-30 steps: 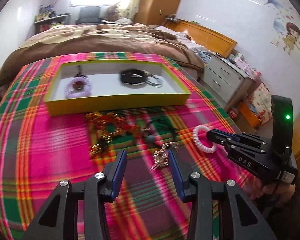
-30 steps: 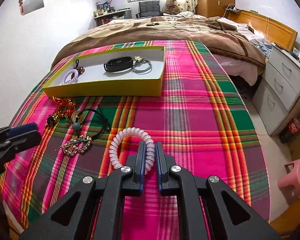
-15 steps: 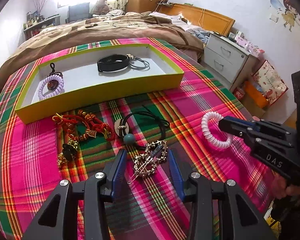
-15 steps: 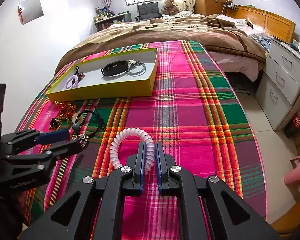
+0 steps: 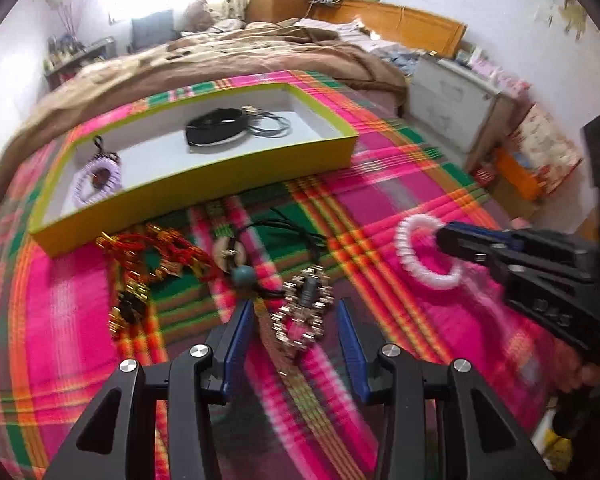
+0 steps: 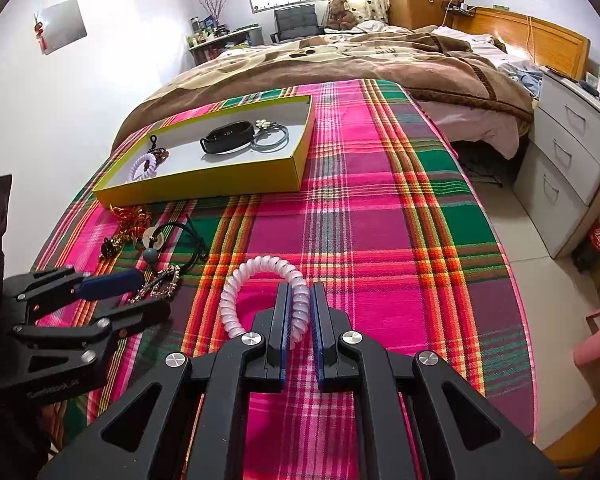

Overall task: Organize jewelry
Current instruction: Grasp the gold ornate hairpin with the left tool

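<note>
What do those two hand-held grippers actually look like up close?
Both are matte black angular frames with cut-out windows and round silver screws. The left gripper and the right gripper each end in two flat fingers lined with blue pads. White lettering marks each body's side, too blurred to read. No cables show.

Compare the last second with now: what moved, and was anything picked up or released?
The left gripper advanced toward the rhinestone hair clip, which now lies between its open fingers, not yet gripped. The right gripper stayed shut on the white spiral hair tie without releasing it. The yellow tray and the jewelry on the plaid cloth stayed put.
</note>
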